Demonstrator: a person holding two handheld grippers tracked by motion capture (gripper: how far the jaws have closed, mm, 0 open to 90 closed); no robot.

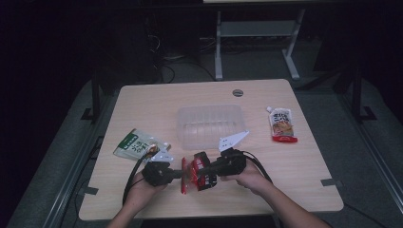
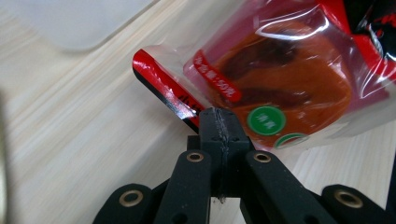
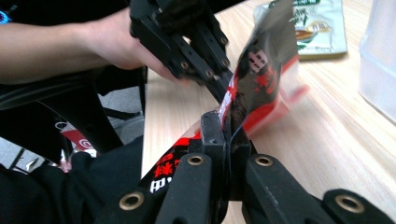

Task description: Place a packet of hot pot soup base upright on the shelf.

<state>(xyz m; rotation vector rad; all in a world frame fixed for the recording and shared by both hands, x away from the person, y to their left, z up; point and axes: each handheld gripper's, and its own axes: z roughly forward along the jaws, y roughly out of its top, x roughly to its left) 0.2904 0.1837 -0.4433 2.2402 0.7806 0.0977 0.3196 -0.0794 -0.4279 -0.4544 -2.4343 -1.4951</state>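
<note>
A red and clear snack packet (image 1: 190,184) hangs just above the table's near edge, held between both grippers. My left gripper (image 1: 183,175) comes in from the left and is shut on the packet's sealed edge (image 2: 187,105), its jaws (image 2: 219,122) pressed together. My right gripper (image 1: 203,172) comes in from the right and is shut on the packet's (image 3: 261,88) other side, the film pinched between its jaws (image 3: 224,129). In the right gripper view the left gripper (image 3: 219,88) bites the packet farther off. Orange contents show through the clear film (image 2: 289,79).
A clear plastic container (image 1: 209,124) stands at the table's middle, just beyond the grippers. A green snack packet (image 1: 135,145) lies at the left, and a red and white spout pouch (image 1: 281,124) at the right. The wooden tabletop (image 1: 294,180) ends close to the person.
</note>
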